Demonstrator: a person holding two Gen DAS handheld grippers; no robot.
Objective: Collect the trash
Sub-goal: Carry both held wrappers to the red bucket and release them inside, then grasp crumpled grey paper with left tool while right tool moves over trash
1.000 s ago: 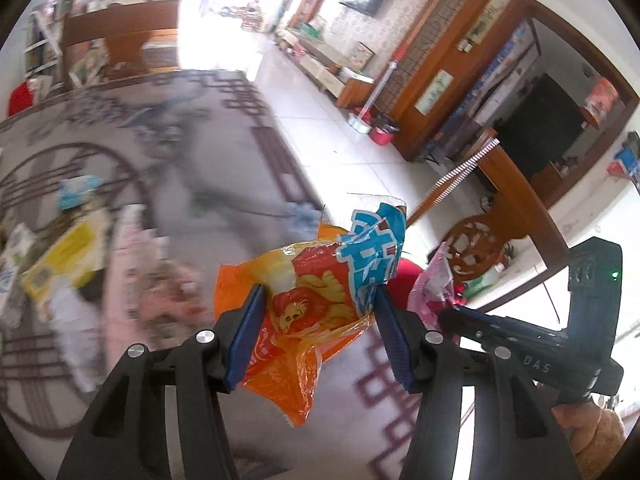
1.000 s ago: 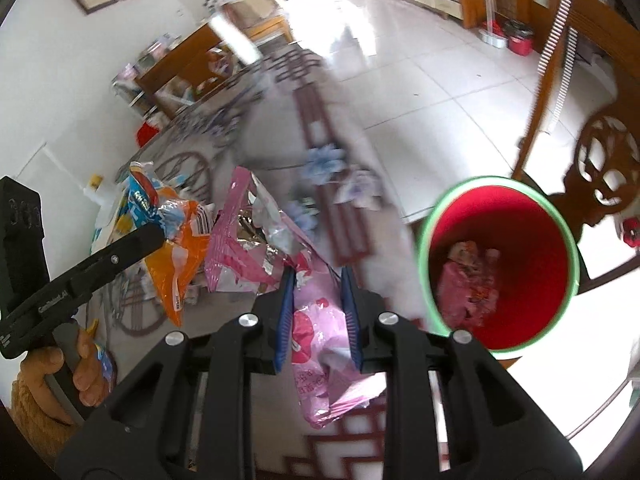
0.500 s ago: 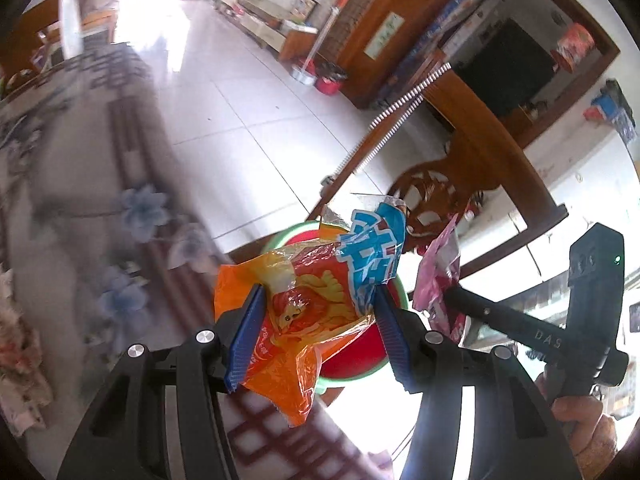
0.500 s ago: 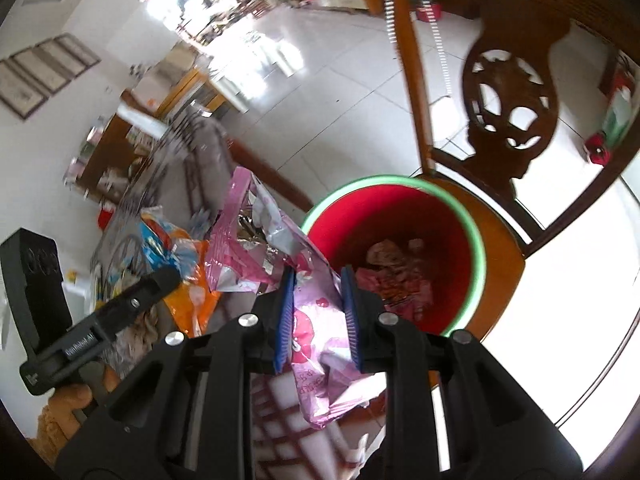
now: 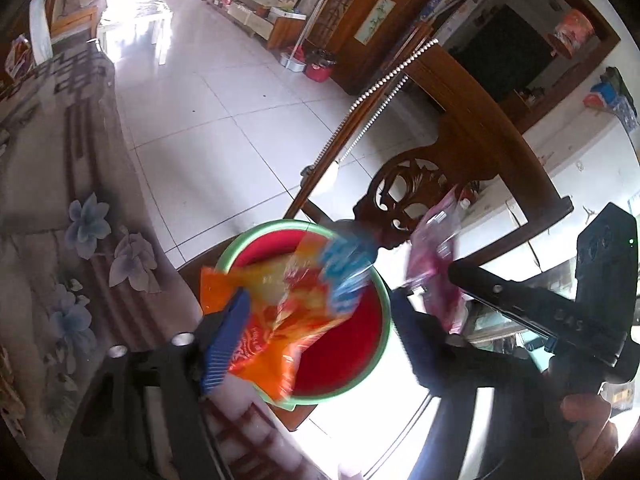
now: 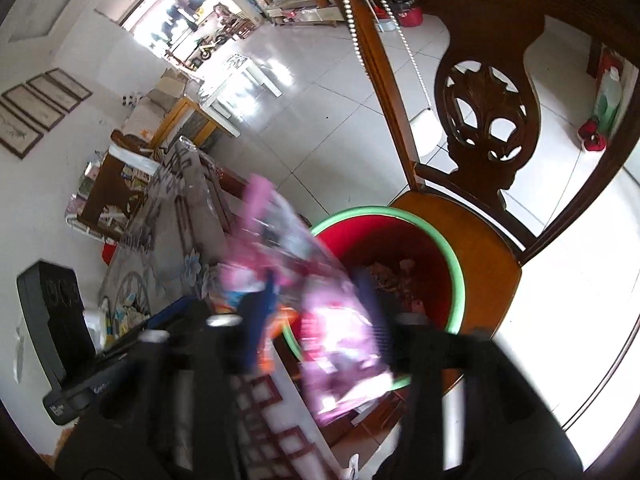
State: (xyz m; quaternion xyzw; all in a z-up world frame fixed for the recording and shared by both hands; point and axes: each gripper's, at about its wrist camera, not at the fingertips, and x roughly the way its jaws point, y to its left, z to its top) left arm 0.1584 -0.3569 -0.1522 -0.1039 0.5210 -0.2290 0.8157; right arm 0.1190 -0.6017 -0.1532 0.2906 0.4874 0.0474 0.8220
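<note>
A red bin with a green rim (image 5: 276, 226) (image 6: 456, 276) stands on a wooden chair seat (image 6: 472, 232), with wrappers lying inside it. My left gripper (image 5: 320, 300) hangs over the bin and its jaws are opening. The orange snack bag (image 5: 288, 320) between them is blurred and slipping off the left pad, clear of the right one. My right gripper (image 6: 316, 280) is beside it over the bin's near edge, jaws also opening. The pink bag (image 6: 340, 344) (image 5: 434, 248) sits loose and blurred between them.
The carved chair back (image 6: 484, 120) rises behind the bin. A flower-patterned tablecloth (image 5: 92, 240) lies to the left, and more wrappers (image 6: 124, 308) rest on it further back. White tiled floor (image 5: 224, 128) stretches beyond. A person's hand (image 5: 588, 436) holds the right gripper.
Both grippers swung away from the littered cloth to above the red bin. Their jaws then spread, and the orange and pink bags came loose and started dropping.
</note>
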